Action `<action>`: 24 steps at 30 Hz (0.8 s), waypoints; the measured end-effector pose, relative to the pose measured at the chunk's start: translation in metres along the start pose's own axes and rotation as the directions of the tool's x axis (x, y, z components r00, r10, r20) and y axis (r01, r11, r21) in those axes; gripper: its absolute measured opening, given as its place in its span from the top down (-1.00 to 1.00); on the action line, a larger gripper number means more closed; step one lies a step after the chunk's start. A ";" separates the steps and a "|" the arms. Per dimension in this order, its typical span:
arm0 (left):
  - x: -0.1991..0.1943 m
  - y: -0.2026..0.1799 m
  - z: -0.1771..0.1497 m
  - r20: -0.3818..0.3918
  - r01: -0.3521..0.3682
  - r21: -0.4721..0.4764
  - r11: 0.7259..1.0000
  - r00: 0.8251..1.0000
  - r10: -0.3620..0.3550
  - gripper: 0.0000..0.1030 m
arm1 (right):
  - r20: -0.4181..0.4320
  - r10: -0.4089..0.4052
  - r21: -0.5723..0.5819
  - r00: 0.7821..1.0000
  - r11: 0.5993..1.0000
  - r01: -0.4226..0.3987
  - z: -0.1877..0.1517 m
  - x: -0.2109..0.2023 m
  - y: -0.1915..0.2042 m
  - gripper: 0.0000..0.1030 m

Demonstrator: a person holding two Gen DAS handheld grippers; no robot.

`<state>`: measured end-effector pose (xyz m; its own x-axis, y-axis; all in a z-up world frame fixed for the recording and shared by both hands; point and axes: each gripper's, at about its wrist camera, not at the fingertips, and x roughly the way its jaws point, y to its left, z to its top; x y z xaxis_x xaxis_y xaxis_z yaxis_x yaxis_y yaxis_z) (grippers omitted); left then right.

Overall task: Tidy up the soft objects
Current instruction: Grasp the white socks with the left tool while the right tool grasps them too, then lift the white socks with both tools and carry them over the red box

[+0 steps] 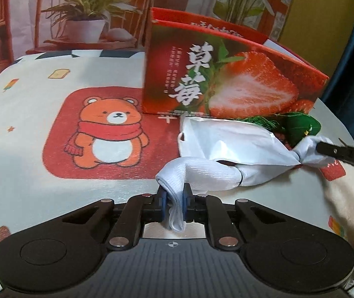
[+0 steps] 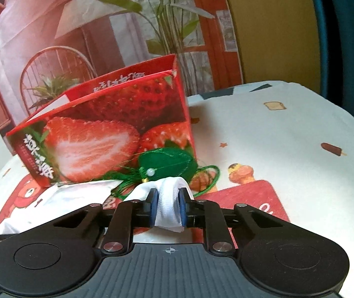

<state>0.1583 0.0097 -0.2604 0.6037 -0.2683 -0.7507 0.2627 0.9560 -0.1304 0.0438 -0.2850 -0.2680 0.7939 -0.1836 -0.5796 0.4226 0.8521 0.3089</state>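
A white cloth [image 1: 209, 173] lies stretched across the table in front of a red strawberry box [image 1: 226, 74]. My left gripper [image 1: 174, 196] is shut on one end of the cloth. My right gripper [image 2: 168, 201] is shut on the other end [image 2: 168, 198]; its finger shows at the right of the left wrist view [image 1: 340, 152]. A white plastic bag [image 1: 226, 139] lies between cloth and box. A green tasselled sachet [image 2: 169, 164] sits against the box, just beyond the right gripper; it also shows in the left wrist view [image 1: 298, 124].
The table has a cartoon bear tablecloth [image 1: 107, 134]. The open strawberry box [image 2: 117, 129] stands upright at the table's middle. A printed backdrop with plants hangs behind. A blue curtain [image 2: 345, 37] is at the right.
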 end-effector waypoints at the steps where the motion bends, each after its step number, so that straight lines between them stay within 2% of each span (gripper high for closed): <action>1: -0.003 0.003 0.000 0.002 -0.006 -0.011 1.000 1.000 0.006 0.76 | -0.007 0.007 0.004 1.000 1.000 -0.007 -0.001 -0.001 0.001 0.71; 6: -0.012 0.017 0.001 0.011 -0.049 -0.073 0.996 0.999 0.050 0.76 | -0.049 0.055 0.025 0.997 0.998 -0.054 -0.010 -0.008 0.006 0.74; 13: -0.012 0.033 -0.001 -0.013 -0.101 -0.142 0.985 0.995 0.101 0.76 | -0.083 0.092 -0.036 0.992 0.995 -0.095 -0.018 -0.010 0.025 0.75; 24: -0.011 0.026 -0.001 -0.008 -0.125 -0.107 0.986 0.992 0.125 0.75 | -0.098 0.097 -0.042 0.990 0.994 -0.101 -0.022 -0.005 0.026 0.76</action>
<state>0.1576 0.0381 -0.2563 0.6260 -0.1462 -0.7660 0.1029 0.9892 -0.1046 0.0410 -0.2507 -0.2733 0.7842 -0.0512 -0.6184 0.3210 0.8863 0.3337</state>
